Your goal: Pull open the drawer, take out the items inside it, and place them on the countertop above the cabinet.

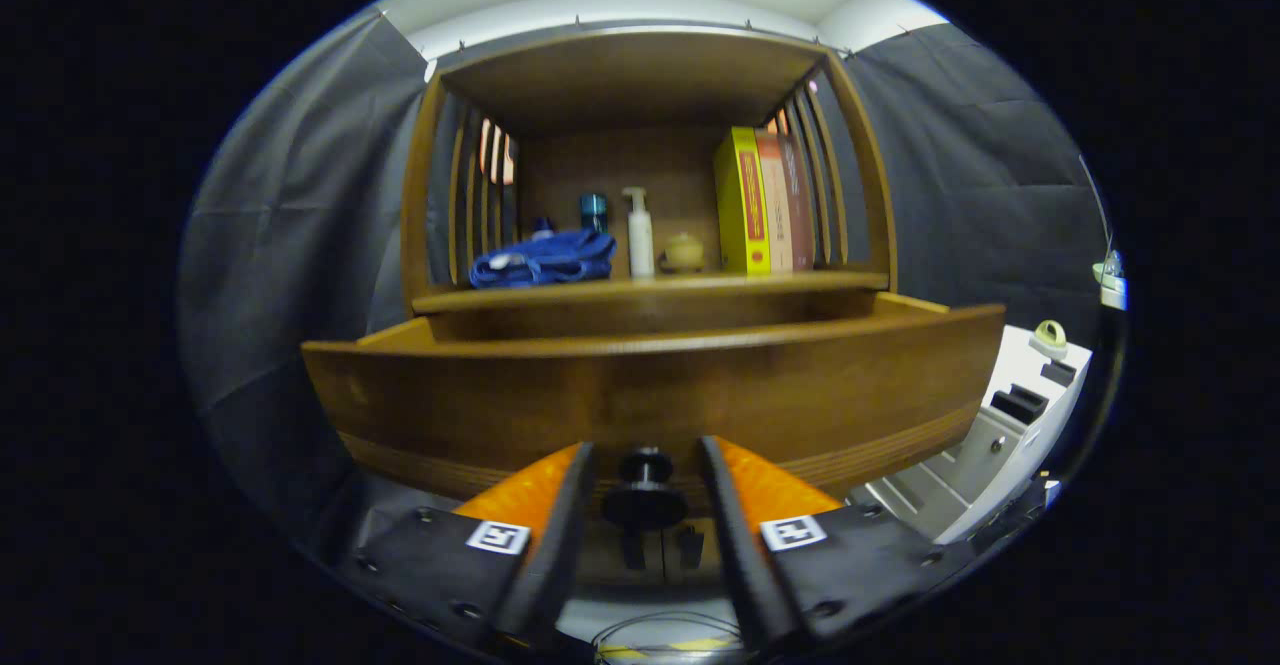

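Gripper (645, 475): fingers set apart, one on each side of the knob (645, 490); no press on it is seen, so it is judged unclamped.
Drawer (650, 395): seen pulled out from the cabinet (640, 145), its front panel just ahead of the fingers; the knob sits low on that panel, between the fingers.
Drawer contents: hidden behind the front panel from this low angle; nothing can be told of the items.
Step in hand: judged to be the pull, near its end or at release of the knob.
Doing it well: the pull should be kept straight and level so the drawer is not racked; the fingers should be opened fully clear of the knob before being lifted over the front panel.
Countertop (650, 285): shelf above the drawer, already holding a blue cloth (545, 258), a dark can (593, 211), a pump bottle (638, 235), a small jar (684, 252) and books (765, 203).
Free space: little bare wood is seen at the front edge; placing is judged tight.
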`<state>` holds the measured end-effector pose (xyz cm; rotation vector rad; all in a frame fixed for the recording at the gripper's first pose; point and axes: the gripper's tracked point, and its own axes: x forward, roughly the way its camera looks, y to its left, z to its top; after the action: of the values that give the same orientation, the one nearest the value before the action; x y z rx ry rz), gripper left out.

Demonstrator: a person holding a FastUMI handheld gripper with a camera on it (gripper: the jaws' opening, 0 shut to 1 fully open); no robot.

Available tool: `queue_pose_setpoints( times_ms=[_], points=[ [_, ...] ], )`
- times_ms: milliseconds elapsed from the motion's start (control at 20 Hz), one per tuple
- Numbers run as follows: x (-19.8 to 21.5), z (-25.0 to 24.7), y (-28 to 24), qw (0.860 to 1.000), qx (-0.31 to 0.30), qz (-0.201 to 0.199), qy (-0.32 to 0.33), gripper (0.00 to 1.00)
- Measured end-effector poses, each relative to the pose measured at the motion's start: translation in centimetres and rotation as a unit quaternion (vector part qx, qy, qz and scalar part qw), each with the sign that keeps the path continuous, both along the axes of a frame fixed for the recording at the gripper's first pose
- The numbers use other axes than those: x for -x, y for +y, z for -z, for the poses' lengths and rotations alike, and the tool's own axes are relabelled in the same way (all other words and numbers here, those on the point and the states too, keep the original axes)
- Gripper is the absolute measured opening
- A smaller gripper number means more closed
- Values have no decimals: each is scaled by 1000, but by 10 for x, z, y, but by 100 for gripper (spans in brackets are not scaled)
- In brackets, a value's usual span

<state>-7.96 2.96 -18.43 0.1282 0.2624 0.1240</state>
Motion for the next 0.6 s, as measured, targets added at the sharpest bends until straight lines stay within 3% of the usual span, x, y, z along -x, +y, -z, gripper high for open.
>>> queue_pose_setpoints(
  times_ms=[150,200,300,400,450,550,600],
  points=[
    [-32,-90,-23,998,7,-12,-59,94],
    [-58,-108,-30,998,25,-8,-60,95],
    [-103,-86,-30,998,54,-21,38,95],
    [-104,-45,7,977,30,-118,177,96],
    [-107,-38,21,969,2,-133,209,91],
    [-112,0,26,954,13,-131,268,82],
    [-112,21,24,949,37,-125,287,82]
  ],
)
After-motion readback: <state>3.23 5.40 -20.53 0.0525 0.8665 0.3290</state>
